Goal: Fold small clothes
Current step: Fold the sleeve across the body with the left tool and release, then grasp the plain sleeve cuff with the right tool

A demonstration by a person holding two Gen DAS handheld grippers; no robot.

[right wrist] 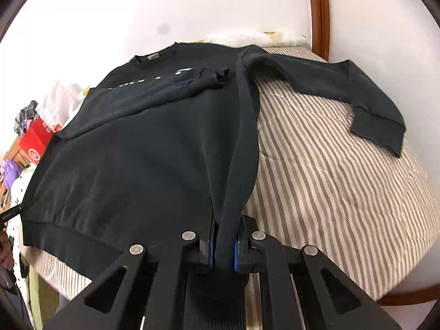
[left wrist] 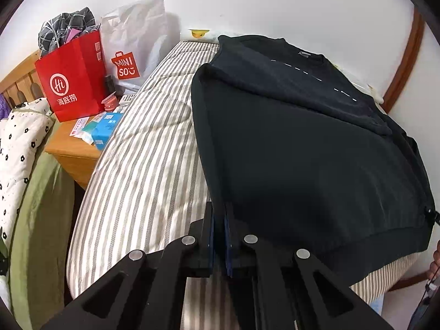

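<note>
A sweatshirt lies on the bed against the wall, one sleeve folded across its chest, the other sleeve spread rightward on the mattress, with a bedside surface carrying two bags to the left.

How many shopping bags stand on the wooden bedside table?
2. The red bag stands at the left of the bedside table; the white bag stands just right of it. Others may be hidden.
</note>
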